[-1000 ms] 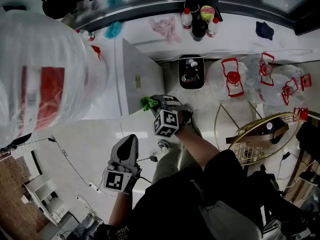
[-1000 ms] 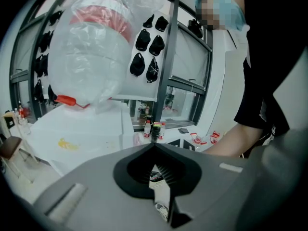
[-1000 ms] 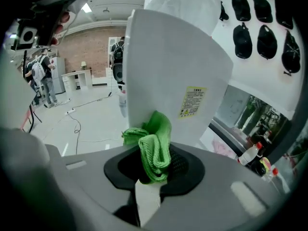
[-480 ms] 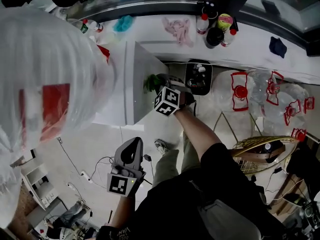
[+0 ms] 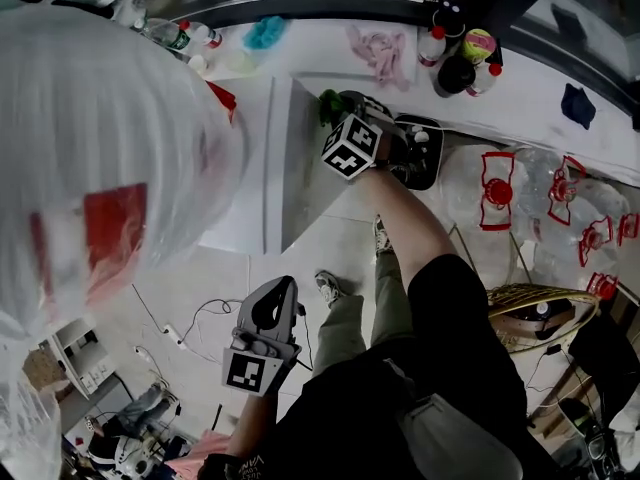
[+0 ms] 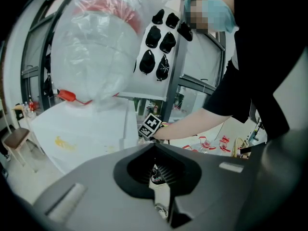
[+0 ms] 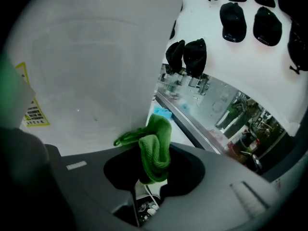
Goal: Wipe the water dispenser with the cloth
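While the right gripper (image 5: pixel 343 106), clamped on the cloth (image 7: pixel 155 150), presumably wipes the water dispenser (image 5: pixel 300 173), the left gripper (image 5: pixel 268 313) hangs closed, empty; the next stroke needs firm contact.

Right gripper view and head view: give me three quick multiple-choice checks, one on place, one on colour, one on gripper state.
1. Where is the right gripper?
A. At the side panel of the white box-shaped water dispenser
B. Down by the floor
C. Behind the person's back

2. What colour is the ribbed fabric cloth in its jaws?
A. Pink
B. Green
C. Blue

3. How is the left gripper?
A. Wide open, empty
B. Shut on the cloth
C. Shut, with nothing between its jaws

Answers:
1. A: the head view puts it at the panel's far end.
2. B: the right gripper view shows green folds clamped in the jaws.
3. C: the left gripper view shows the jaws together and empty.
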`<action>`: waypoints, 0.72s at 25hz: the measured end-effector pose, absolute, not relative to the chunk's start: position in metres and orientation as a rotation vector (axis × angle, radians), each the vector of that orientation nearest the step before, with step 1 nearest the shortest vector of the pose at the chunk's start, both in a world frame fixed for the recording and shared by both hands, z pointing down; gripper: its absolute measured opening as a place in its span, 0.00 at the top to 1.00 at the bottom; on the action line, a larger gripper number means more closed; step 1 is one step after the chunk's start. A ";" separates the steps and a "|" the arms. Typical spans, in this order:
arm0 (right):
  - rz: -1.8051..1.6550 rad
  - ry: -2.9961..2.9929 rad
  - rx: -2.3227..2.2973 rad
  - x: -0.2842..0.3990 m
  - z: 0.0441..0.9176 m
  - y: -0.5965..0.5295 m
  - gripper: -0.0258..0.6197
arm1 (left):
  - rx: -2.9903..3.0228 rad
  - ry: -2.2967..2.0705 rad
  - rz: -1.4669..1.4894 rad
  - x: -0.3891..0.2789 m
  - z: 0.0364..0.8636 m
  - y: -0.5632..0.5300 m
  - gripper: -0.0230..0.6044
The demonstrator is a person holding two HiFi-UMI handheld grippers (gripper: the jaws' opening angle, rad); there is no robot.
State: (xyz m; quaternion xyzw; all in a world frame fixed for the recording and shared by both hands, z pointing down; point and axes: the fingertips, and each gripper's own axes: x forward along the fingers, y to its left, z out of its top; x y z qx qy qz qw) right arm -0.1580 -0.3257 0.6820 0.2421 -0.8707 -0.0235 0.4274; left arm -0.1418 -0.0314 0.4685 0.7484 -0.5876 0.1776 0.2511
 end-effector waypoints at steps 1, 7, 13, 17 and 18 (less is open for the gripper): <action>-0.062 -2.170 0.617 -0.156 0.681 -0.330 0.82 | 2.040 -1.596 0.482 -0.141 0.468 -0.032 0.96; -0.053 -2.152 0.680 -0.128 0.680 -0.324 0.82 | 2.083 -1.563 0.478 -0.138 0.468 -0.033 0.96; 0.018 -2.196 0.720 -0.096 0.676 -0.252 0.82 | 2.144 -1.521 0.467 -0.133 0.466 -0.033 0.96; 0.042 -2.201 0.651 -0.084 0.684 -0.179 0.82 | 2.191 -1.479 0.475 -0.129 0.464 -0.027 0.96; 0.045 -2.203 0.628 -0.083 0.685 -0.160 0.82 | 2.198 -1.469 0.481 -0.129 0.464 -0.025 0.96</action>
